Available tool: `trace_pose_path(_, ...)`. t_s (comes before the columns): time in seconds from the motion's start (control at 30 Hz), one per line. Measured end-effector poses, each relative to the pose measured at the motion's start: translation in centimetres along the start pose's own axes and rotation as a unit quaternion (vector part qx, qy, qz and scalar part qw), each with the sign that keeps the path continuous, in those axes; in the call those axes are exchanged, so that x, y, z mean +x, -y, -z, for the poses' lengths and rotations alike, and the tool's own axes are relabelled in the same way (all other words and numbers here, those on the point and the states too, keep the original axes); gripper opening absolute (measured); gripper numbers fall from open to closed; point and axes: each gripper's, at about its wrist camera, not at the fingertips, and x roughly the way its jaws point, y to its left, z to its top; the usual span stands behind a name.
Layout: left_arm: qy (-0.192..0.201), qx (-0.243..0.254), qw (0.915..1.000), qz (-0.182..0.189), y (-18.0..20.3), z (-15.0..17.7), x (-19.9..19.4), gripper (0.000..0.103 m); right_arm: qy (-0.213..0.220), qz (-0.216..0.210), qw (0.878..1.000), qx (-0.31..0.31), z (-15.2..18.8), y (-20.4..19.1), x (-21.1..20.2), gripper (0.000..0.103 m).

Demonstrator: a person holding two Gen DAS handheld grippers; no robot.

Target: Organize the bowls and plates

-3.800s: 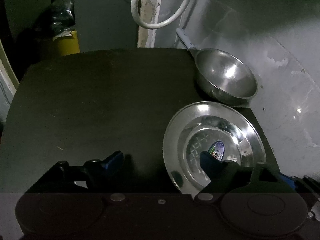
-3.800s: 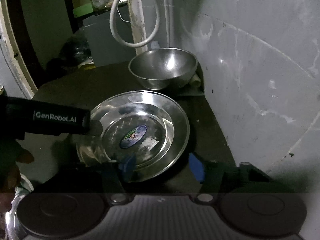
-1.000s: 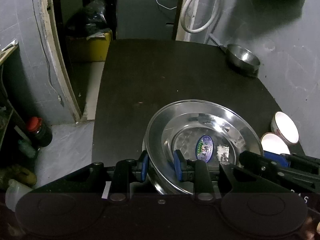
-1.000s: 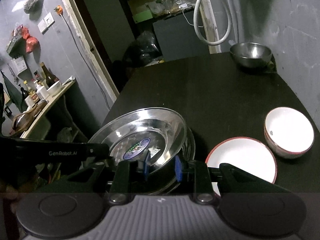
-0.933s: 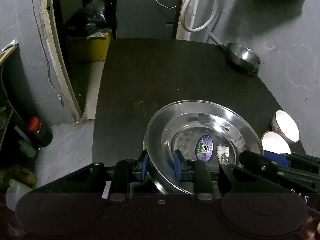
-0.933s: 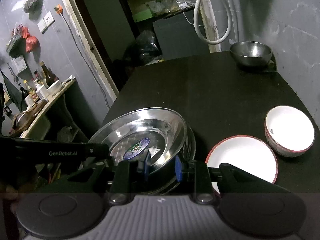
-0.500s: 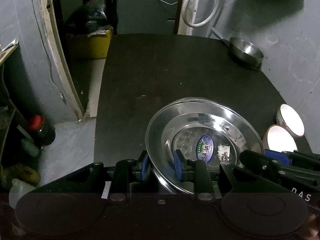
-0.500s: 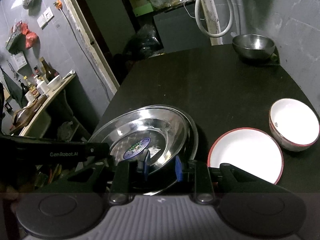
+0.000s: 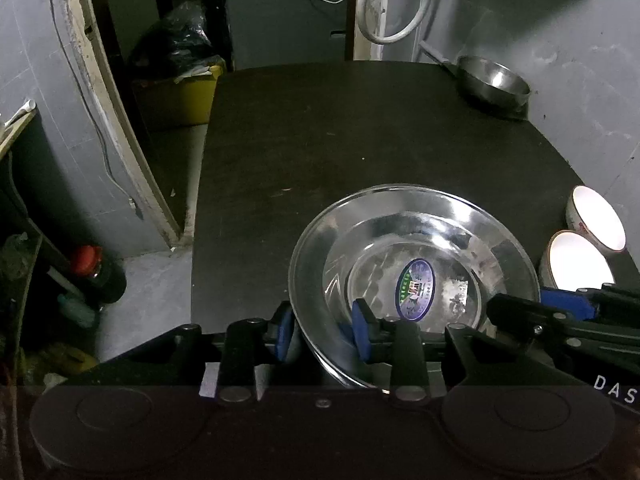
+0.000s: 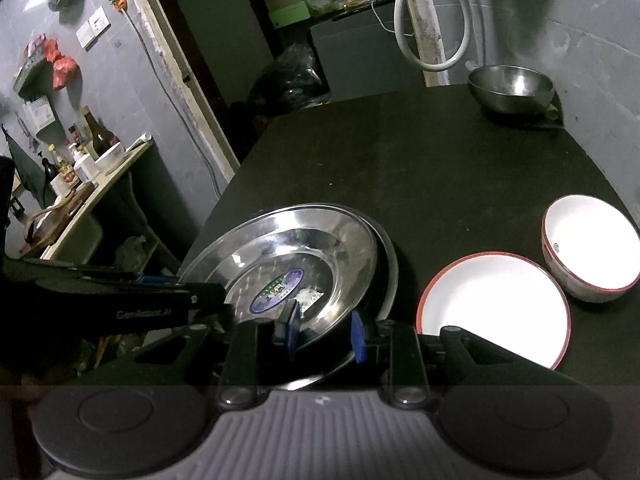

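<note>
**Both grippers pinch the rim of a steel plate at the near edge of the table**

The steel plate (image 9: 414,272) sits at the near side of the dark table (image 9: 340,132), tilted slightly, with a blue oval sticker in its centre. The left gripper (image 9: 322,330) has its two blue pads closed on the plate's near-left rim: one pad lies outside and below the rim, the other inside the dish, so the rim runs between them. The right gripper (image 10: 320,332) does the same on the near-right rim of the steel plate (image 10: 296,264), one pad pressed on the inner face near the sticker, the other on the outer side. In the right wrist view a second rim shows just behind and under the held plate, so it appears to lie on another steel plate (image 10: 390,268), though how far it rests on it cannot be told.

To the right of the plates, on the table, stand a white plate with a red rim (image 10: 494,306) and, just beyond and touching or nearly touching it, a white bowl (image 10: 590,246). A steel bowl (image 10: 512,88) stands well apart at the far right corner of the table, by the grey wall (image 10: 592,60). A white hose (image 10: 430,20) hangs looped behind it.
</note>
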Motion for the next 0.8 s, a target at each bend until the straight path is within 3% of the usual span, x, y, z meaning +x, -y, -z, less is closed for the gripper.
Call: trace_pose_path(0.8,-0.011,0.012,0.9999,-0.001,0.21,0.1,0.39,0.039,-0.004,0.007,1.0,-0.016,0.02,-0.54,-0.09,0.031)
